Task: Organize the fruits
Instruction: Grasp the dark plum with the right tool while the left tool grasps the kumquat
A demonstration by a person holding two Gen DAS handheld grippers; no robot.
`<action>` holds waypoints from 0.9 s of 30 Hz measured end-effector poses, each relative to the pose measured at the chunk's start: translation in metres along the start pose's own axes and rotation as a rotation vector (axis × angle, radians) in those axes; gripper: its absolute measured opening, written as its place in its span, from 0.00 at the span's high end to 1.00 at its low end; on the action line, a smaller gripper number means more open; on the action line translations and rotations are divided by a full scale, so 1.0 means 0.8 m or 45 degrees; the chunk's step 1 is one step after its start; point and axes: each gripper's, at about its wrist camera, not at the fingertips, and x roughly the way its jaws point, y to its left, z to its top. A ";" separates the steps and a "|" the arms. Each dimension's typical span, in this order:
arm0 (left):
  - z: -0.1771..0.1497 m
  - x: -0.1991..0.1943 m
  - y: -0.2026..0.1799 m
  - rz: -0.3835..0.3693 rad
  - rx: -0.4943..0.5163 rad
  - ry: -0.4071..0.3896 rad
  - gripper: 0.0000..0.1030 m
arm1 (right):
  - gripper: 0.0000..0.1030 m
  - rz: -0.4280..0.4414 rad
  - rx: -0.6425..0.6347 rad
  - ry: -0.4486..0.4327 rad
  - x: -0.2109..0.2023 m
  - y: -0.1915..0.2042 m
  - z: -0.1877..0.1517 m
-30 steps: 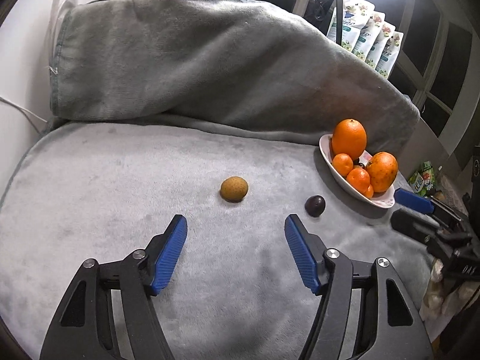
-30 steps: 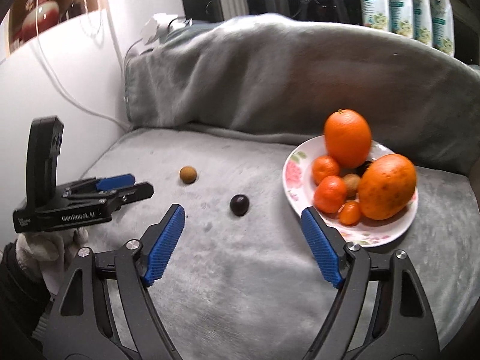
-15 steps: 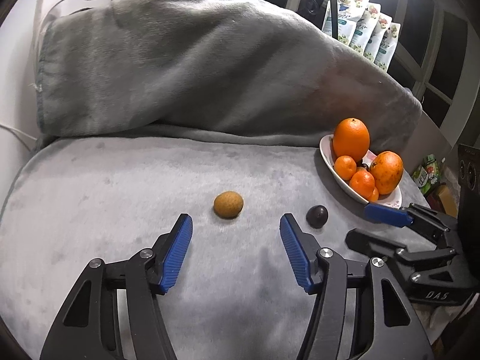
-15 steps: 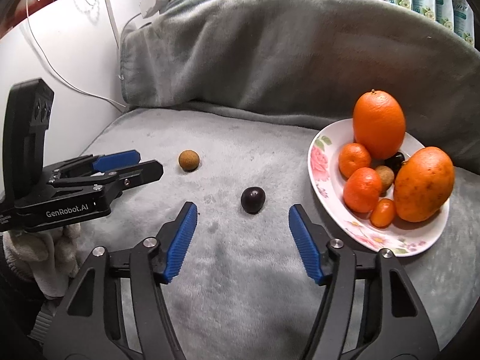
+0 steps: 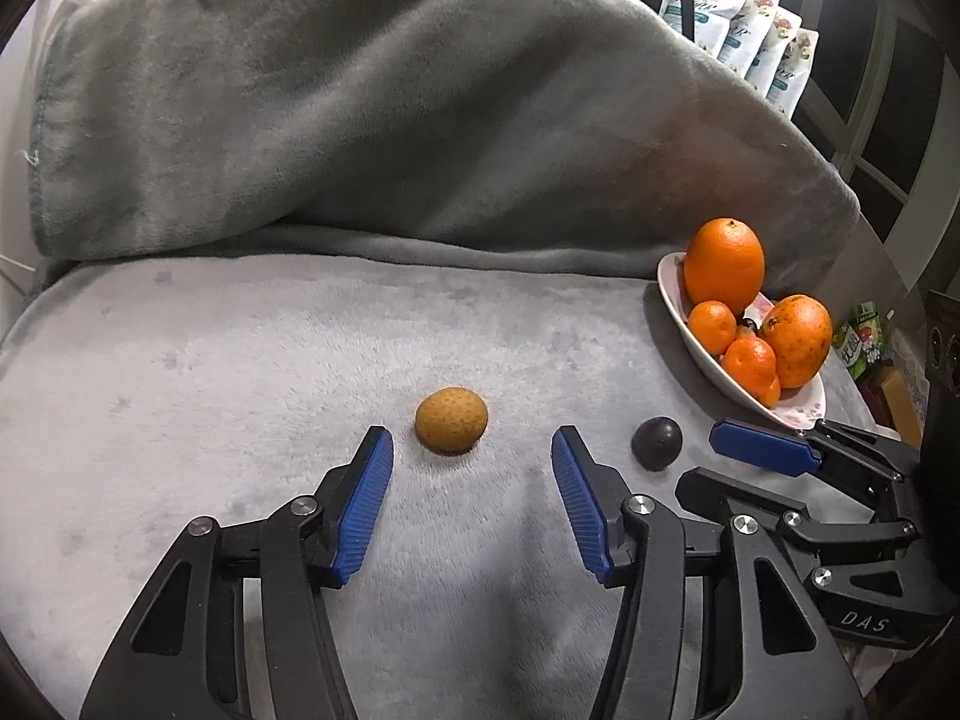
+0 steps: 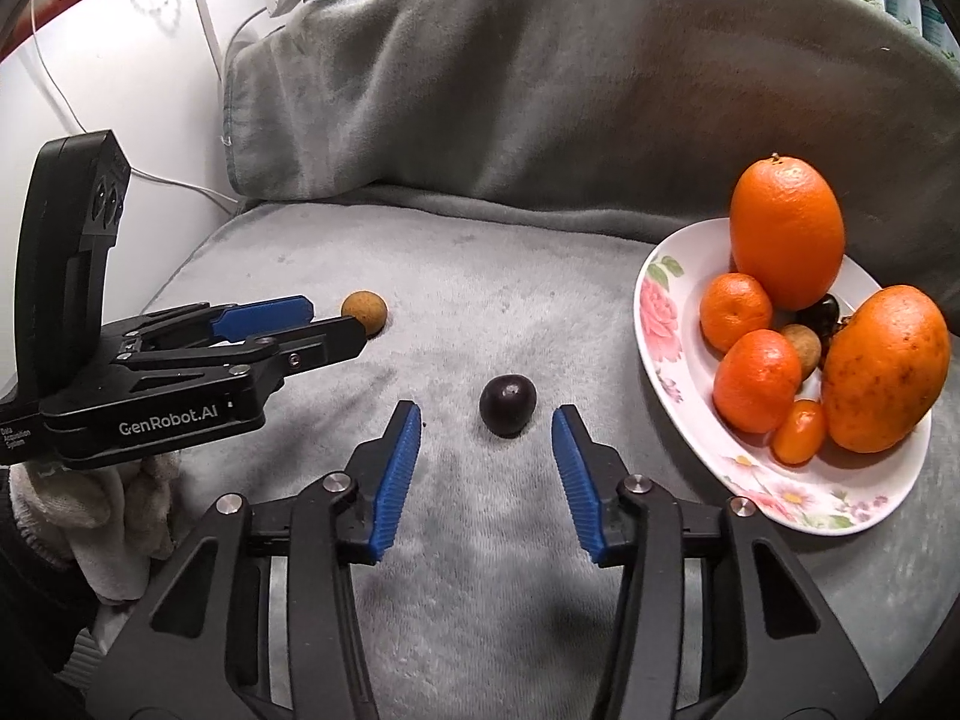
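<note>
Left gripper (image 5: 472, 447): jaws spread wide, blue pads facing each other, nothing between them. It is low over the grey blanket (image 5: 240, 372). The brown fruit (image 5: 451, 428) lies on the blanket just ahead of the fingertips, roughly centred on the gap and apart from both pads.

Right gripper (image 6: 486, 426): jaws spread, holding nothing. The dark fruit (image 6: 507, 404) lies on the blanket just ahead of the fingertips, in line with the gap; no contact with either pad is visible. In the left wrist view the same dark fruit (image 5: 657, 442) sits to the right of the left gripper's right finger, with the right gripper (image 5: 720, 459) seen from the side just beyond it.

In the right wrist view the left gripper (image 6: 330, 324) enters from the left, held in a white-gloved hand (image 6: 90, 498), its fingertips next to the brown fruit (image 6: 364, 312).

Farther right, a flowered white plate (image 6: 660, 312) rests on the blanket. It carries a large orange (image 6: 786, 234), a second large orange fruit (image 6: 882, 369), two small mandarins, a small oval orange fruit, a brown fruit and a dark fruit.

Behind everything the blanket rises over a raised back. Printed pouches (image 5: 744, 42) stand beyond it at upper right.
</note>
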 end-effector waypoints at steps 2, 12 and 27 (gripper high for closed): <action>0.001 0.004 0.002 -0.005 -0.010 0.013 0.48 | 0.54 -0.013 -0.001 0.015 0.005 0.000 0.002; 0.008 0.022 0.013 -0.023 -0.054 0.062 0.57 | 0.64 -0.023 -0.002 0.062 0.025 0.000 0.011; 0.008 0.034 0.014 -0.006 -0.057 0.072 0.66 | 0.71 -0.043 0.018 0.076 0.036 -0.004 0.009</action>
